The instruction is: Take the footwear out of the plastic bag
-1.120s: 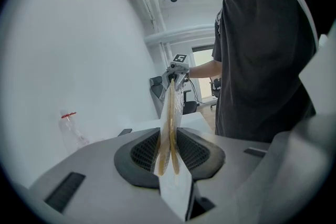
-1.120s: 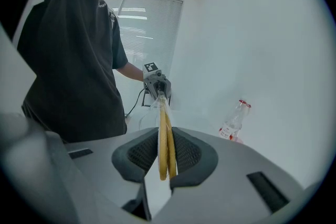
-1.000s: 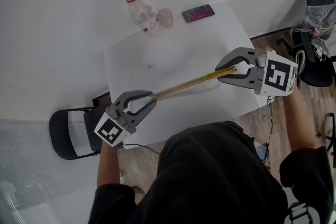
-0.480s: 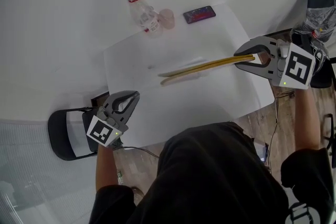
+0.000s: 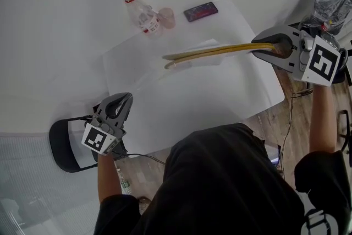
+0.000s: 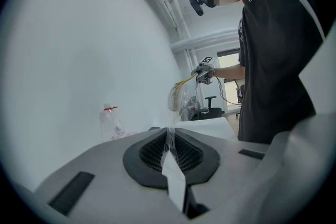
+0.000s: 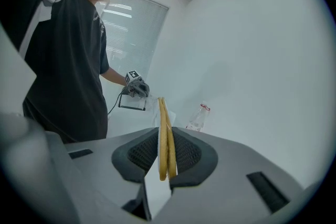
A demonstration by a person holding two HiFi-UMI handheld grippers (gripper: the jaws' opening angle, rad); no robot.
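A pair of thin, flat yellow slippers (image 5: 214, 52) hangs level over the white table (image 5: 220, 96). My right gripper (image 5: 259, 50) is shut on one end of them; in the right gripper view both soles (image 7: 164, 113) stand pinched between the pads. The clear plastic bag (image 6: 179, 98) shows faintly round the slippers. My left gripper (image 5: 122, 100) is at the table's near left corner, well apart from the slippers' free end. It is shut, and in the left gripper view a thin strip of clear film (image 6: 169, 139) runs up from between its pads towards the bag.
At the table's far side stand a clear bottle with a red ring (image 5: 144, 14), a pale pink cup (image 5: 166, 18) and a dark phone (image 5: 201, 11). A black chair (image 5: 66, 146) sits left of the table, another chair (image 5: 330, 3) with a bag at right.
The left gripper was open at the slippers' free end; it has shut and drawn away down-left. The right gripper has carried the slippers up and to the right.
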